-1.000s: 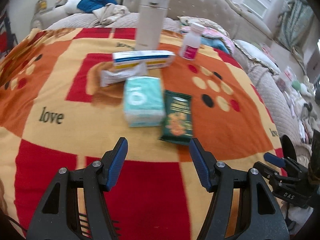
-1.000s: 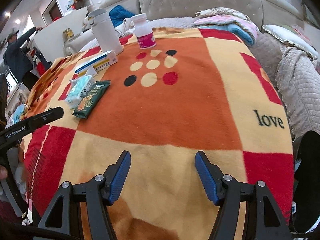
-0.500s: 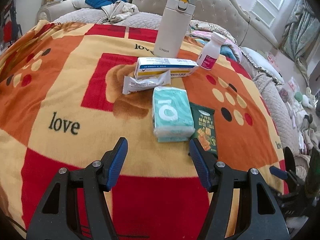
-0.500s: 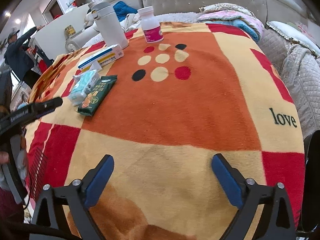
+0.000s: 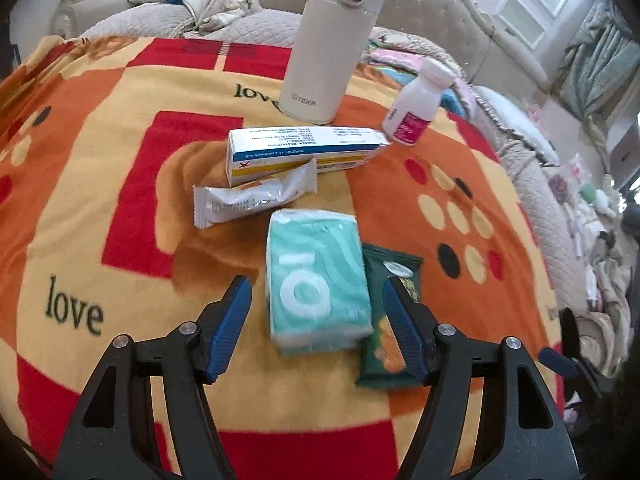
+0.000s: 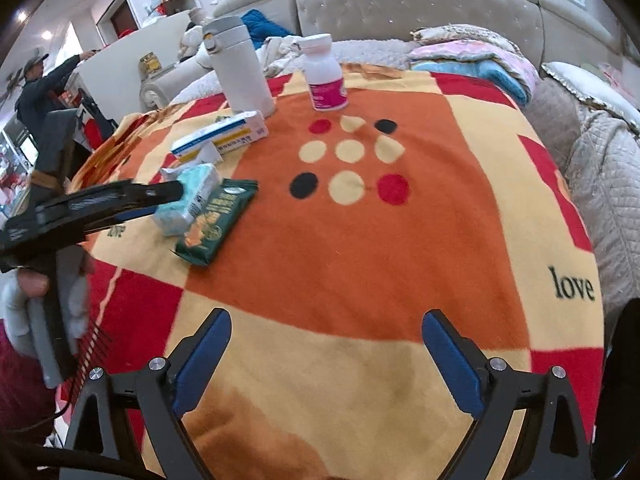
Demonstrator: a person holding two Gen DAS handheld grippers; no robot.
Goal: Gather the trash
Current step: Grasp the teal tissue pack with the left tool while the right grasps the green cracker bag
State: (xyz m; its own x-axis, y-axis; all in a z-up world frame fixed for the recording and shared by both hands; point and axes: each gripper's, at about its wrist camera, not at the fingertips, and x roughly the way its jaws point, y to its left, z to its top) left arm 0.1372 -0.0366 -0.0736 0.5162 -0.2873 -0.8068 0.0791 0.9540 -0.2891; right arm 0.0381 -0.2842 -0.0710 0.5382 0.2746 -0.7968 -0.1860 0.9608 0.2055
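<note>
A teal tissue pack [image 5: 316,276] lies on the blanket [image 5: 120,160], between the tips of my open left gripper [image 5: 318,308], apart from both pads. A green snack packet [image 5: 390,312] lies right of it, partly under the right finger [image 5: 404,328]. A silver wrapper [image 5: 252,196] and a white and blue box [image 5: 304,152] lie beyond. My right gripper [image 6: 326,346] is open wide and empty over bare blanket [image 6: 360,260]. The right wrist view also shows the tissue pack [image 6: 190,196], snack packet [image 6: 218,220], box [image 6: 220,138] and left gripper [image 6: 160,196].
A white thermos [image 5: 334,40] and a white pill bottle [image 5: 416,104] with a pink label stand at the far side. A tufted sofa [image 6: 400,8] with clothes and cushions lies behind. A person [image 6: 36,92] stands far left in the room.
My left gripper has moved forward, so the tissue pack now sits between its fingers. My right gripper has opened wider and moved slightly forward.
</note>
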